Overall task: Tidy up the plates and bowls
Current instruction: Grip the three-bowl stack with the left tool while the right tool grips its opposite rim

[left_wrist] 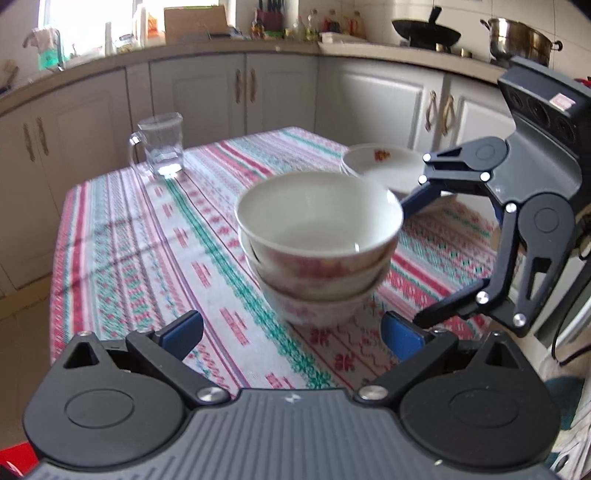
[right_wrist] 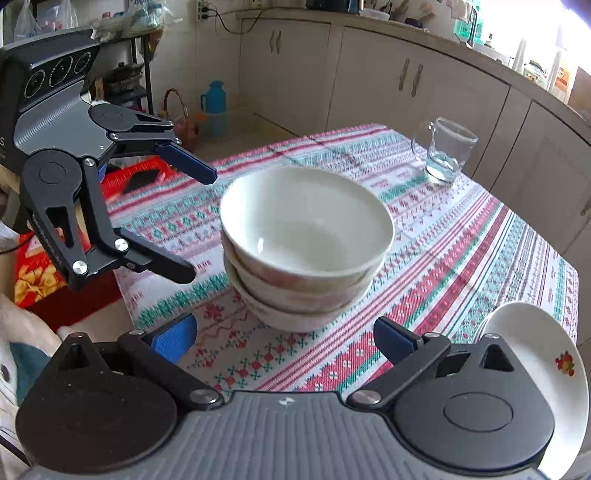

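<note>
A stack of three white bowls with red flower patterns (left_wrist: 319,243) stands on the striped tablecloth (left_wrist: 147,236); it also shows in the right wrist view (right_wrist: 304,243). My left gripper (left_wrist: 291,332) is open and empty, just in front of the stack. My right gripper (right_wrist: 284,338) is open and empty on the other side of the stack, and it shows from outside in the left wrist view (left_wrist: 410,262). The left gripper shows in the right wrist view (right_wrist: 201,225). A stack of white plates with a red flower (left_wrist: 384,166) lies behind the bowls, near my right gripper (right_wrist: 543,362).
A glass mug (left_wrist: 162,146) holding a little water stands at the table's far corner (right_wrist: 445,149). Kitchen cabinets (left_wrist: 229,92) and a counter with a wok (left_wrist: 426,35) and a steel pot (left_wrist: 521,38) lie beyond. A blue thermos (right_wrist: 214,107) stands on the floor.
</note>
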Action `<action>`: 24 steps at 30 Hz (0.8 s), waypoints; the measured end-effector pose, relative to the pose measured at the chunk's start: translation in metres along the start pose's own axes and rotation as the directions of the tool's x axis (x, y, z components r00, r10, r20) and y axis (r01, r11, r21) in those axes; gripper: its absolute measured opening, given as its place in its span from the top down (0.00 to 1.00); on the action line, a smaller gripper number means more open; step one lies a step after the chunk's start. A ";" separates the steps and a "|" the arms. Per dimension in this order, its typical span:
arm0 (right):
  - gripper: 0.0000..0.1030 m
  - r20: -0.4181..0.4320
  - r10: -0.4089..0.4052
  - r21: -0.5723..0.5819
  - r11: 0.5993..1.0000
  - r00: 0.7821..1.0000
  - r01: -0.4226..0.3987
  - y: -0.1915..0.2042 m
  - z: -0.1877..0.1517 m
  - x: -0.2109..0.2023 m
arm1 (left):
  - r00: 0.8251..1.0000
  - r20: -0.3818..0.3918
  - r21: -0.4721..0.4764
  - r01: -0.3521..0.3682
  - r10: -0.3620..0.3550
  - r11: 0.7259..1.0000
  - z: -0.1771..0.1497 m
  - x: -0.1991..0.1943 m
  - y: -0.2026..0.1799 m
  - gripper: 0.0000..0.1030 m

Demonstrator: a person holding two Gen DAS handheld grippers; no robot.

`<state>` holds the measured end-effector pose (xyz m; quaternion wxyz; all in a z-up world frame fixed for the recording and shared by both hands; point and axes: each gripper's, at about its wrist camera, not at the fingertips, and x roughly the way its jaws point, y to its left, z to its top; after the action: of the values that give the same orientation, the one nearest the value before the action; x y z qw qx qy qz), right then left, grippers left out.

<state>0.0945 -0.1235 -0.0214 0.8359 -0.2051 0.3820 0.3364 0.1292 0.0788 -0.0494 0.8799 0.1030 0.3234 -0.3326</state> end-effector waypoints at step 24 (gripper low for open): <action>0.01 -0.033 0.121 -0.118 0.985 0.992 -0.124 -0.034 0.017 0.039 | 0.974 -0.125 0.247 0.216 -0.190 0.945 0.022 0.050 0.017 0.04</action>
<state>0.1457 -0.1206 -0.0377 0.7947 -0.2356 0.3839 0.4069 0.1794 0.0572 -0.0652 0.8026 0.1999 0.3295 -0.4553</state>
